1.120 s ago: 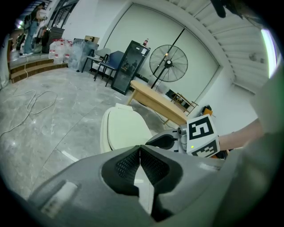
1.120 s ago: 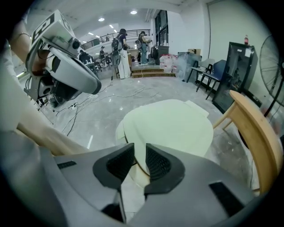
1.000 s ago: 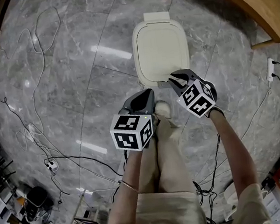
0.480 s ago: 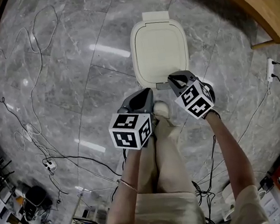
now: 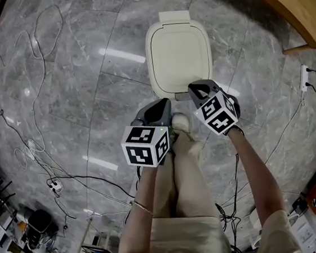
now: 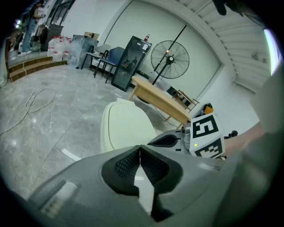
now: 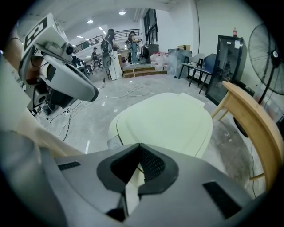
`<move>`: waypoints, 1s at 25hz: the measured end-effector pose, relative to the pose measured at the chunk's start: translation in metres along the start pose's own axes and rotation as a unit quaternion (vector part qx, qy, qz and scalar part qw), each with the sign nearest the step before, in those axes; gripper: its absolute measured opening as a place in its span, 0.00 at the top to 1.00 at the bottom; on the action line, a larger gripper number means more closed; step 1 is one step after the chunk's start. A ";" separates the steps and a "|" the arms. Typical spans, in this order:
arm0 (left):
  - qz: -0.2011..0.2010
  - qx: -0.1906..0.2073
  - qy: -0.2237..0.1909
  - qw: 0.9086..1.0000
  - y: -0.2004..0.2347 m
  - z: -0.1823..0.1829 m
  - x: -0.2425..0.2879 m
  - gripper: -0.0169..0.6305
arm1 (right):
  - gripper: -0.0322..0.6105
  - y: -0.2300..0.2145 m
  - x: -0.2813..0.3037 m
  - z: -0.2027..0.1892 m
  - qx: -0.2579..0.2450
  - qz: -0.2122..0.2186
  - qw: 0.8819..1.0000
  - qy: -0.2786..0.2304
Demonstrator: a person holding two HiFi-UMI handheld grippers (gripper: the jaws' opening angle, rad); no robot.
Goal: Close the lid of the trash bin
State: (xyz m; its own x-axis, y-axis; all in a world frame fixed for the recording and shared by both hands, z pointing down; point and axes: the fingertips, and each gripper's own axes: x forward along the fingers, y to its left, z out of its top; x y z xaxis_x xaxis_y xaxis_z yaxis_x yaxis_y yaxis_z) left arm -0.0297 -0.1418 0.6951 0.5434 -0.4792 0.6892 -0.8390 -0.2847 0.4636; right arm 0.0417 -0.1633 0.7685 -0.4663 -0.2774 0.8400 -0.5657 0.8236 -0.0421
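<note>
As the right gripper [image 5: 197,88] had just drawn its jaws shut, empty, like the left gripper [image 5: 164,102], we judged the lid [image 5: 177,50] already flat on the trash bin [image 5: 154,79] just ahead.

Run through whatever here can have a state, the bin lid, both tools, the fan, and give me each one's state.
trash bin lid: down, closed flat on the bin.
left tool: jaws together, nothing between them.
right tool: jaws together, nothing between them, by the bin's front edge.
floor fan: upright; can't tell whether it's running.
</note>
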 end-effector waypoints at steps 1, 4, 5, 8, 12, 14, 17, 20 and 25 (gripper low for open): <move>0.001 0.000 0.000 1.000 0.001 0.000 0.000 0.94 | 0.94 0.000 0.000 0.000 0.001 -0.002 1.000 -0.001; 0.003 -0.003 -0.002 1.000 0.003 0.001 -0.002 0.94 | 0.94 0.000 0.000 -0.001 0.010 -0.007 1.000 0.002; 0.003 -0.003 -0.003 1.000 0.003 0.002 -0.003 0.94 | 0.94 0.000 0.000 -0.001 0.019 -0.008 1.000 0.003; 0.001 0.004 -0.003 1.000 0.001 0.006 -0.008 0.94 | 0.94 -0.002 -0.002 0.000 0.053 -0.010 0.999 -0.001; 0.000 0.006 -0.013 1.000 -0.003 0.018 -0.024 0.94 | 0.94 -0.001 -0.018 0.016 0.083 -0.013 0.996 -0.022; 0.002 0.007 -0.020 1.000 -0.004 0.026 -0.034 0.94 | 0.94 0.002 -0.030 0.025 0.090 -0.014 0.995 -0.030; 0.005 0.011 -0.030 0.999 -0.010 0.037 -0.049 0.94 | 0.94 0.003 -0.054 0.038 0.102 -0.022 0.993 -0.048; 0.006 0.013 -0.041 0.999 -0.016 0.051 -0.066 0.94 | 0.94 0.005 -0.078 0.053 0.111 -0.030 0.991 -0.067; 0.001 0.021 -0.059 0.998 -0.028 0.076 -0.097 0.94 | 0.94 0.009 -0.118 0.084 0.132 -0.038 0.985 -0.104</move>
State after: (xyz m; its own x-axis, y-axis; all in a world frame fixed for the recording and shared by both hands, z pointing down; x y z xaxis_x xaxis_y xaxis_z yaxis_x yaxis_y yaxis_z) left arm -0.0603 -0.1507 0.5730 0.5368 -0.5742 0.6182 -0.8419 -0.3168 0.4368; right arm 0.0345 -0.1643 0.6236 -0.5300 -0.4507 0.7183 -0.7481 0.6474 -0.1458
